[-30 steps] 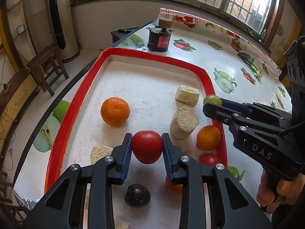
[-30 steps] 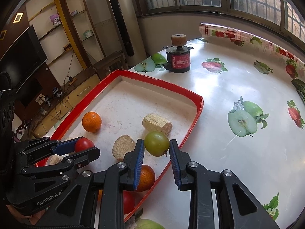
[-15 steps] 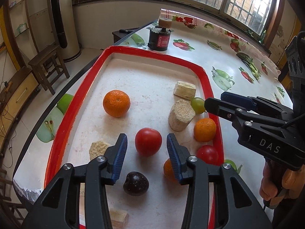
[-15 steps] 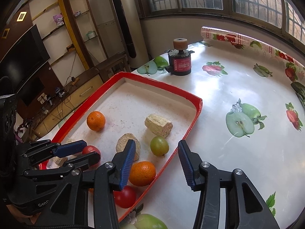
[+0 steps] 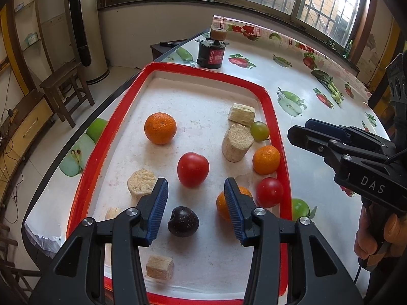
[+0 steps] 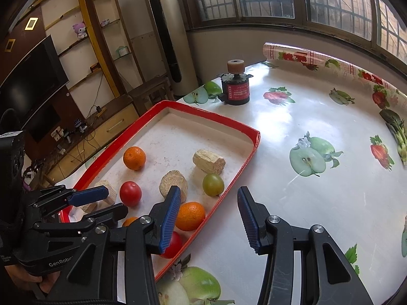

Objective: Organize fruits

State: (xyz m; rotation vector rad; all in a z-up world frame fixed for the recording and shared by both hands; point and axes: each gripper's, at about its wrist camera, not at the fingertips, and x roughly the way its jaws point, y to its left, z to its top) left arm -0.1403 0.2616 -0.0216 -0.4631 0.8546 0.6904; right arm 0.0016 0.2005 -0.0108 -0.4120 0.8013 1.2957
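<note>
A red-rimmed white tray (image 5: 101, 137) holds the fruit. My left gripper (image 5: 195, 181) stands open just short of a red tomato (image 5: 192, 169), which rests free on the tray floor. A dark plum (image 5: 183, 221) lies below, between its fingers. An orange (image 5: 160, 128) sits to the left. Along the right rim lie a green fruit (image 5: 259, 131), another orange (image 5: 266, 159) and a small red tomato (image 5: 269, 192). My right gripper (image 6: 209, 190) is open over the tray's rim, with the green fruit (image 6: 213, 184) lying free just beyond its tips.
Several beige pressed chunks (image 5: 237, 142) are scattered in the tray. A black motor-like cylinder (image 6: 237, 89) stands on the fruit-print tablecloth beyond the tray's far end. A person's hand (image 5: 374, 239) holds the right gripper's handle. A wooden stool (image 5: 66, 86) stands on the floor at left.
Both grippers opened and drew back. The left let go of the red tomato, the right let go of the green fruit; both fruits now lie in the tray.
</note>
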